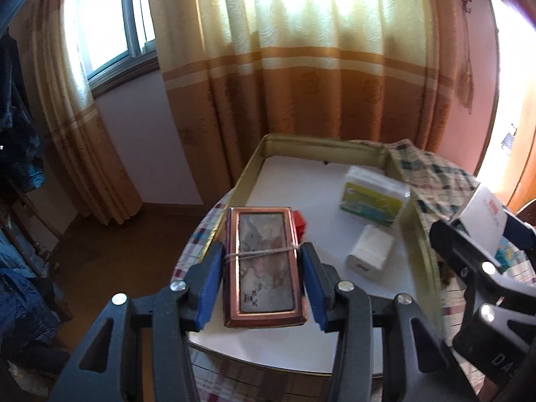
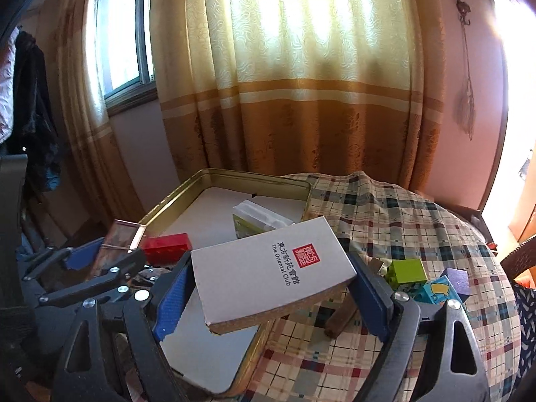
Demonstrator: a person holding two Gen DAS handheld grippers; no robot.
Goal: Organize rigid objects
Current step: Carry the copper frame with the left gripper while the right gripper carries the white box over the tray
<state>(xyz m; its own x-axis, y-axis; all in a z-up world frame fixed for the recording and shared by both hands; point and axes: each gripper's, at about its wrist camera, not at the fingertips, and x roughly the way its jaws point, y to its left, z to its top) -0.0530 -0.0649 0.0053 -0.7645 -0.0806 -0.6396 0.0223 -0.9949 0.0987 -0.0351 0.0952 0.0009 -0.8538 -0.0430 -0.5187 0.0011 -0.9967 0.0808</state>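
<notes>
My left gripper [image 1: 263, 283] is shut on a copper-framed picture tin [image 1: 264, 268] bound with a rubber band, held over the near left part of the gold tray [image 1: 249, 164]. My right gripper [image 2: 269, 288] is shut on a white box [image 2: 271, 264] with a red seal and "The Oriental Club" printed on it, held tilted above the tray's right rim [image 2: 264, 331]. The right gripper [image 1: 475, 251] and its white box [image 1: 482, 214] also show at the right edge of the left wrist view. The left gripper [image 2: 100, 258] appears at the left of the right wrist view.
In the tray lie a green-and-white pack [image 1: 373, 197], a white charger cube [image 1: 370, 251] and a red brick [image 2: 165, 248]. On the plaid cloth [image 2: 385, 214] sit a green brick [image 2: 407, 269], a blue piece [image 2: 437, 291], a purple block [image 2: 457, 278] and a brown stick [image 2: 340, 318]. Curtains hang behind.
</notes>
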